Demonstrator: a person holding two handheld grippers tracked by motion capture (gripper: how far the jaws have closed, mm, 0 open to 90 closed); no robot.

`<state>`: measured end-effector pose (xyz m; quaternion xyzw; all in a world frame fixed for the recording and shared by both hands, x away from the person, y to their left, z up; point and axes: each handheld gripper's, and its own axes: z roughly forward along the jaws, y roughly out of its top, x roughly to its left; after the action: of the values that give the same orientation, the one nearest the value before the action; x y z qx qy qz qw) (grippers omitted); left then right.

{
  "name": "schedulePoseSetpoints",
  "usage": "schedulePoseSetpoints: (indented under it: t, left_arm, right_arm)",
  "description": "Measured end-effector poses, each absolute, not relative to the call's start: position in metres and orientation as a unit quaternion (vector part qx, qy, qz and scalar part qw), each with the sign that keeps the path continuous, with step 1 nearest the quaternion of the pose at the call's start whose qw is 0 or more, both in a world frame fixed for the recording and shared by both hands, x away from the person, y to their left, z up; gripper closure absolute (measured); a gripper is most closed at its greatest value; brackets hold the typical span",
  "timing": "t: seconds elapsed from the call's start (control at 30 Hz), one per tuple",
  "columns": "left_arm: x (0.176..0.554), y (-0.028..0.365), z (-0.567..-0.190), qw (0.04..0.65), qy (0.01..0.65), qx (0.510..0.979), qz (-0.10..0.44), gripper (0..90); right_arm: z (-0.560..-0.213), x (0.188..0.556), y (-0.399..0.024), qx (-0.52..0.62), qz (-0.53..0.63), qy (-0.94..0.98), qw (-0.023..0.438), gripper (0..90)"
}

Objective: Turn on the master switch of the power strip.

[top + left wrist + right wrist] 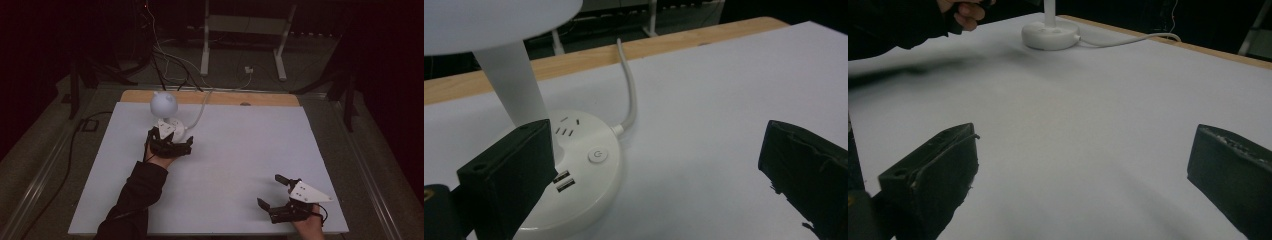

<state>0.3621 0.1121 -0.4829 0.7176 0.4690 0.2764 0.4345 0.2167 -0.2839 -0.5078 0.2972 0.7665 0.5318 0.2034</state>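
A small white desk lamp stands at the back left of the table, with a round head (164, 103) and a round base (176, 131). In the left gripper view the base (584, 200) carries a power button (597, 155), two USB ports (563, 180) and socket slots, and its stem (514, 85) rises under the head (484, 20). My left gripper (171, 138) (659, 175) is open right at the base; its left jaw stands beside the base and I cannot tell if it touches. My right gripper (270, 191) (1083, 175) is open over bare table at the front right.
The lamp's white cable (202, 107) (630, 95) runs off the table's back wooden edge (225, 98). The white tabletop (235, 150) stretches between the two grippers. A person's hand (965, 12) and the lamp base (1050, 35) sit far off in the right gripper view.
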Motion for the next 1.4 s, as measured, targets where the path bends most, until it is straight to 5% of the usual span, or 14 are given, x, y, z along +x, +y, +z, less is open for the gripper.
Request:
schedulePoseSetpoints:
  t: [0.3, 1.17, 1.4]
  left_arm:
    - [0.368, 0.110, -0.490, 0.433, 0.470, 0.714, 0.285, 16.6]
    - [0.385, 0.117, -0.491, 0.427, 0.479, 0.713, 0.282, 88.1]
    - [0.395, 0.118, -0.496, 0.413, 0.471, 0.728, 0.279, 90.0]
  right_arm:
    - [-0.508, 0.217, -0.285, 0.299, 0.533, 0.766, 0.202, 0.0]
    - [-0.509, 0.217, -0.285, 0.301, 0.534, 0.767, 0.193, 0.1]
    - [-0.509, 0.217, -0.285, 0.300, 0.534, 0.766, 0.193, 0.0]
